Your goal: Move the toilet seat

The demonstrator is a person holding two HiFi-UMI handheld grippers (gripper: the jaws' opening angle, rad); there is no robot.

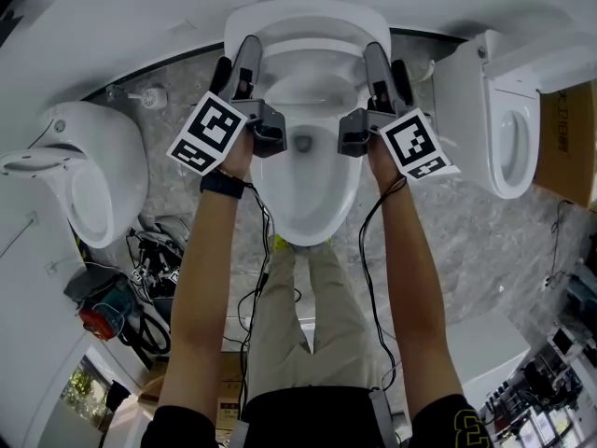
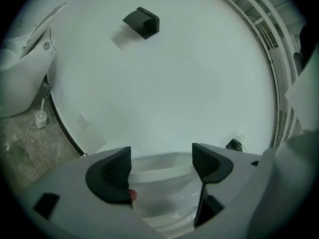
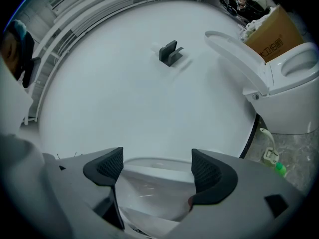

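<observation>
Well, the toilet seat [image 1: 312, 52] is a glossy white ring, rounded and unmarked. It appears tipped up at the back of the toilet bowl [image 1: 308, 199], close against the white curved wall [image 2: 164, 83], with the lid's wider oval showing behind it. The person stands right over the bowl with both arms stretched forward, one tool on each flank of the seat. The left gripper [image 1: 235, 63] has its jaws spread wide. In its own view the dark ribbed pads [image 2: 112, 171] stand well apart, and a pale band of the seat's edge [image 2: 159, 173] shows in the gap. The right gripper [image 1: 387, 63] is likewise spread, the seat's white rim [image 3: 154, 166] showing between its pads [image 3: 207, 171]. Whether either pad actually touches the seat I cannot tell. A black watch [image 1: 222, 184] sits on the left wrist. Another white toilet [image 1: 93, 171] stands to the left and a third [image 1: 499, 124] to the right, with a cardboard box [image 1: 569, 138] just beyond it. The floor [image 1: 485, 241] is grey marbled stone, and a small black bracket [image 2: 142, 21] is fixed high on the wall.
</observation>
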